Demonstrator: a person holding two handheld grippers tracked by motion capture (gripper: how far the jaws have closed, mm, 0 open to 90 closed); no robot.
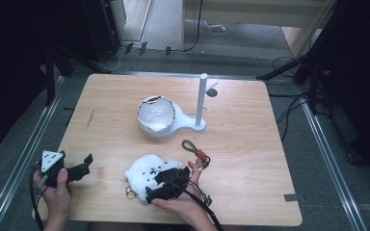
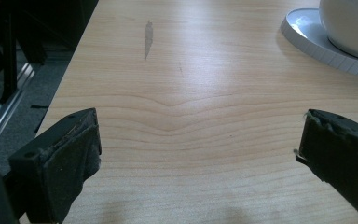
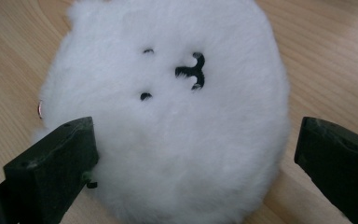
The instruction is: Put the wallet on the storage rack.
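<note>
A fluffy white plush face (image 1: pixel 147 172) with small black eyes and a mouth lies flat on the wooden table near the front edge. In the right gripper view the white plush face (image 3: pixel 168 121) sits between the spread jaws. My right gripper (image 1: pixel 166 185) hovers over its near side, open, its jaws wide on either side of the plush. My left gripper (image 1: pixel 79 168) rests at the front left of the table, open, with bare wood between its fingers (image 2: pixel 70 154). A white bowl (image 1: pixel 156 114) sits on a white stand base (image 1: pixel 192 126) with an upright post (image 1: pixel 202 96).
A dark cord loop with a brown clasp (image 1: pixel 196 151) lies right of the plush. A small gold ring (image 1: pixel 130 194) peeks out at the plush's front left. The stand's white base rim (image 2: pixel 307 37) is far right ahead of the left gripper. Table edges are close at front and left.
</note>
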